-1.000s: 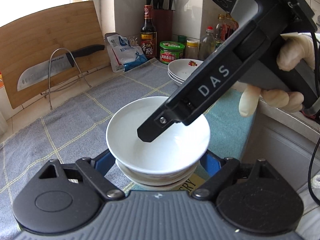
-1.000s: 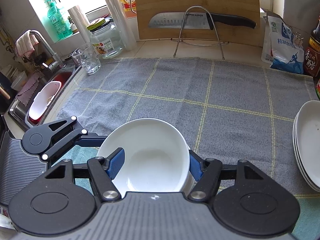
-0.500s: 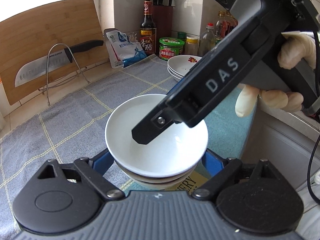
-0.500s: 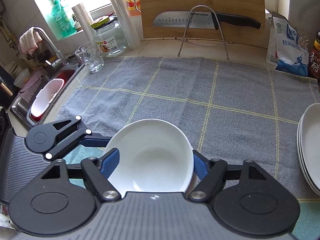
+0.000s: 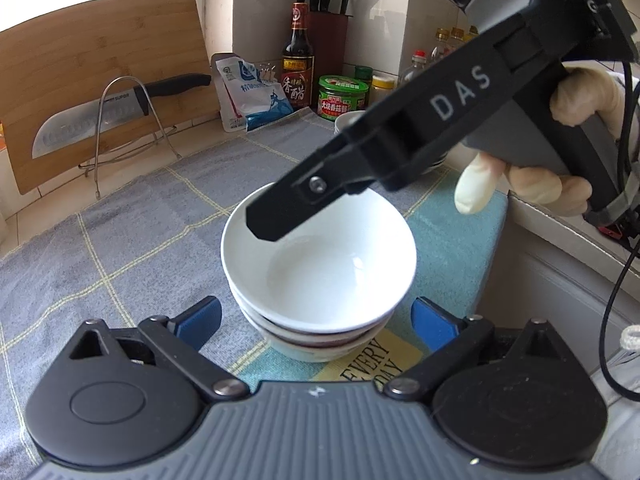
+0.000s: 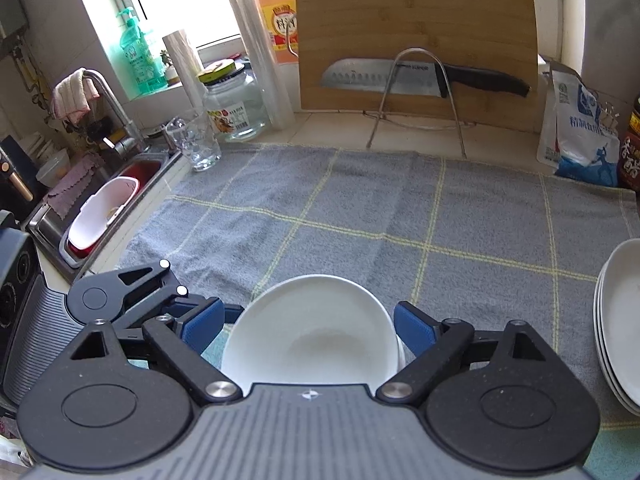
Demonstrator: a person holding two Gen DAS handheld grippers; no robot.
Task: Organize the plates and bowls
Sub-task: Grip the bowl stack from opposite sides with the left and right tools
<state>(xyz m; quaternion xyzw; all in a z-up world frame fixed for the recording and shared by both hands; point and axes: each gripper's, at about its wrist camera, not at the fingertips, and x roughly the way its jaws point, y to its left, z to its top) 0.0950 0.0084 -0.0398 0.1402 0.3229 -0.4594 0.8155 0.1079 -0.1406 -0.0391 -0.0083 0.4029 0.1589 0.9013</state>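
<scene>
Bowls look sorted: the top bowl (image 5: 320,256) sits nested on the bowl stack (image 5: 316,340) on the bench's grey towel (image 6: 400,208). Left gripper (image 5: 316,316) and right gripper (image 6: 308,326) have just been opening; both sets of jaws straddle the bowl without touching it. Plates (image 6: 620,320) are stacked to the right, so I'd guess it's nearly done.

Each fisheye view rides on a hand-held gripper, looking forward and steeply down along its blue fingers (image 5: 200,320), close over the surface. Both share the stack of bowls (image 5: 320,264), grey checked cloth (image 6: 360,208) and cutting board (image 6: 416,36), from crossing angles
</scene>
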